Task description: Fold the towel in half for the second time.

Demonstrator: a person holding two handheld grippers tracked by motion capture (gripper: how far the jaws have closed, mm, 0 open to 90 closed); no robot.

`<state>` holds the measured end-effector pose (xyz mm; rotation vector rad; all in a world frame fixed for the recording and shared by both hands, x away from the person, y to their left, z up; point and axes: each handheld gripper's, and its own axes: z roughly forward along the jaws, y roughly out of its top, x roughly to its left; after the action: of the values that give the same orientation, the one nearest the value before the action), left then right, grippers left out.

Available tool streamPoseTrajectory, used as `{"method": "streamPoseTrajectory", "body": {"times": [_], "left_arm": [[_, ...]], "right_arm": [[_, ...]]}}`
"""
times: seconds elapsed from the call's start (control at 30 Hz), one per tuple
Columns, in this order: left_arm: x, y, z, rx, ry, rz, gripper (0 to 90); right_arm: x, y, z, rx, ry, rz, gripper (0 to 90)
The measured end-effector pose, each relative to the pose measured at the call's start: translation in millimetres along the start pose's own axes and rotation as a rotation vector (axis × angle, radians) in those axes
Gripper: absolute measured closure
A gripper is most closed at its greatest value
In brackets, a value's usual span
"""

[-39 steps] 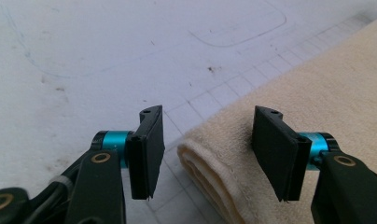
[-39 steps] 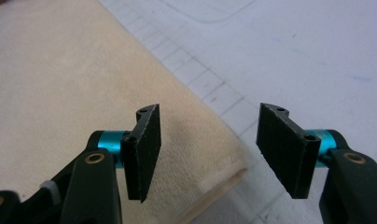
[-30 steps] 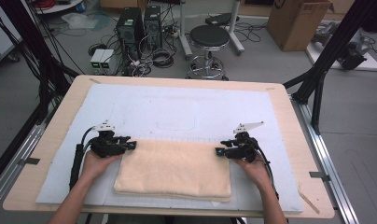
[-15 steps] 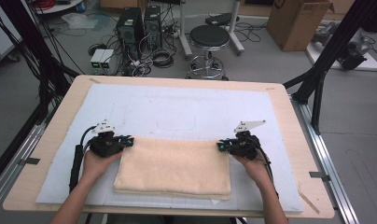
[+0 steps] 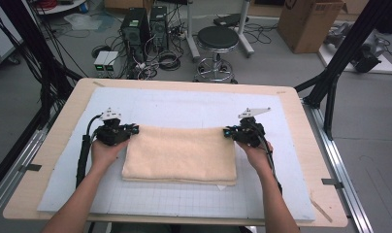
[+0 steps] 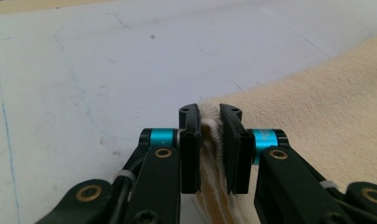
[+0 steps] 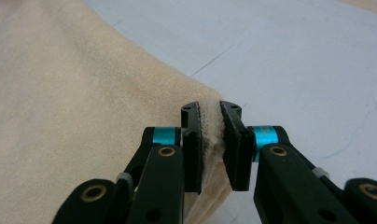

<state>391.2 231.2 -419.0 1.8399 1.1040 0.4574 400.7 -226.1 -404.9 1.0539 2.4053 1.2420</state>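
Since a second ago your hands have barely shifted; the folded towel (image 5: 180, 154) lies as it did, mid-table toward the near edge. Your left gripper (image 5: 128, 130) pinches its far left corner, and your right gripper (image 5: 229, 131) pinches the far right one. It looks soft, light and floppy, so hold every layer at the corners or they will slip apart.

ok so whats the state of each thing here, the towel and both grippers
towel: folded in layers, flat on the white mat, far corners pinched
left gripper: shut on the towel's far left corner
right gripper: shut on the towel's far right corner
stool: upright on the floor, unoccupied
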Motion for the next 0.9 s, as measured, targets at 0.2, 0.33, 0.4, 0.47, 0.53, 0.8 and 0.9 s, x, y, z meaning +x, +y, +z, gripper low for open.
{"method": "streamPoseTrajectory", "body": {"times": [0.2, 0.33, 0.4, 0.47, 0.53, 0.8, 0.9], "left_arm": [[8.0, -4.7, 17.1, -0.002, 0.024, -0.047, 78.3], [9.5, -7.6, 24.2, -0.004, 0.022, -0.049, 77.7], [10.9, -8.9, 25.7, 0.002, 0.019, -0.049, 75.6], [11.5, -9.0, 25.0, 0.001, 0.019, -0.055, 71.8], [10.4, -7.7, 22.6, -0.007, 0.025, -0.052, 69.7], [3.2, -2.4, 14.1, -0.026, 0.015, -0.045, 61.5], [1.4, -0.8, 9.3, -0.019, 0.005, -0.026, 59.0]], "right_arm": [[-10.1, 6.0, 13.5, 0.0, -0.029, 0.012, 79.6], [-16.1, -0.2, 23.6, 0.034, -0.029, 0.041, 78.9], [-19.1, -2.1, 25.6, 0.037, -0.021, 0.053, 78.3], [-19.9, -2.8, 26.4, 0.039, -0.018, 0.062, 77.0], [-19.2, -2.6, 25.8, 0.033, -0.014, 0.063, 75.0], [-16.4, -1.2, 14.2, -0.017, -0.003, 0.087, 61.9], [-15.7, -0.5, 9.9, -0.029, -0.002, 0.095, 58.1]]}}
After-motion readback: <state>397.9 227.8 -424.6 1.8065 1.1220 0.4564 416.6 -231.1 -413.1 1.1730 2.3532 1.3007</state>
